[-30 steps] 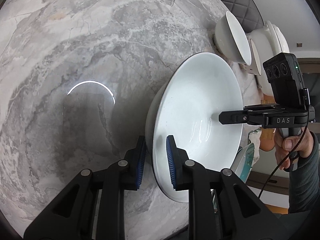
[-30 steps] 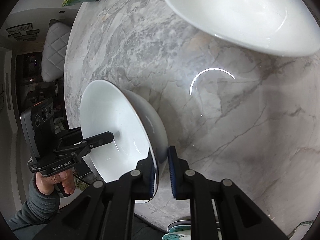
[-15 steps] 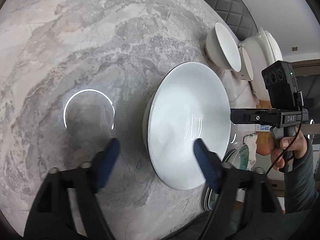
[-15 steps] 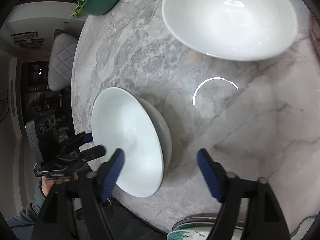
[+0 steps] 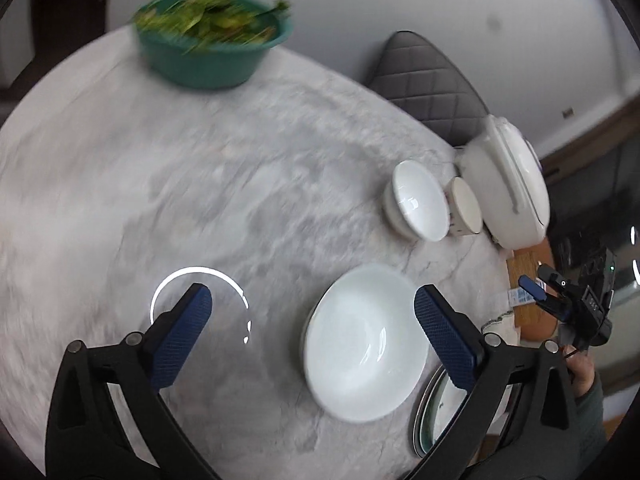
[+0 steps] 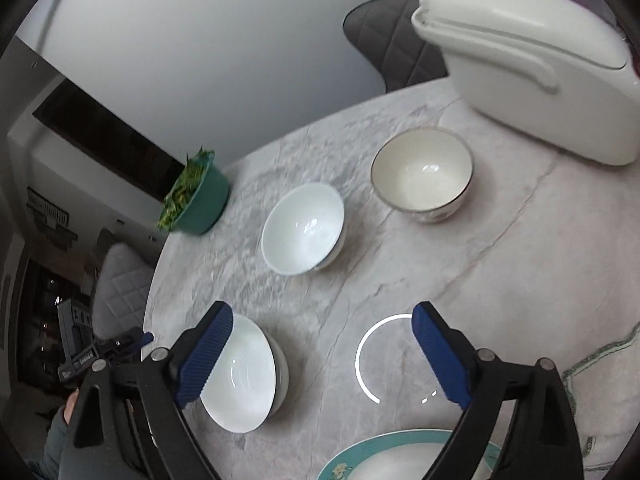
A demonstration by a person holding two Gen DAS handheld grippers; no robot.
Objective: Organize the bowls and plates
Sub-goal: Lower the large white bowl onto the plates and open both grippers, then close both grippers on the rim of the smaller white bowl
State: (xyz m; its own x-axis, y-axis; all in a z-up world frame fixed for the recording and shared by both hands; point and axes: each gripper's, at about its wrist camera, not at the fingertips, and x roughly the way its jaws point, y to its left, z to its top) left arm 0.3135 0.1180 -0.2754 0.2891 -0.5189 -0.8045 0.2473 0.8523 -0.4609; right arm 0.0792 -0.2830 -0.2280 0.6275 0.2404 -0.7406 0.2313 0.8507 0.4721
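A large white bowl (image 5: 364, 344) (image 6: 244, 376) rests on the marble table (image 5: 200, 200), with a second rim showing just under it. My left gripper (image 5: 312, 336) hangs above it with jaws still opening; its fingers do not touch the bowl. My right gripper (image 6: 322, 356) is also opening wide above the table, the bowl below its left finger (image 6: 206, 356), nothing held. Each gripper shows small in the other's view: the right gripper (image 5: 546, 300) and the left gripper (image 6: 120, 344). Further back stand a small white bowl (image 6: 304, 232) and a cream bowl (image 6: 422, 176).
A white rice cooker (image 6: 532, 68) stands at the back right. A teal basin of greens (image 5: 212, 44) sits at the far edge. A teal-rimmed plate (image 6: 400, 456) lies at the near edge, a cloth (image 6: 600, 364) to its right. A grey quilted chair (image 5: 424, 80) is behind the table.
Both grippers let go of the large white bowl's rim, opened wide and rose away from it. The bowl stays on the table. Both views now tilt up toward the far side.
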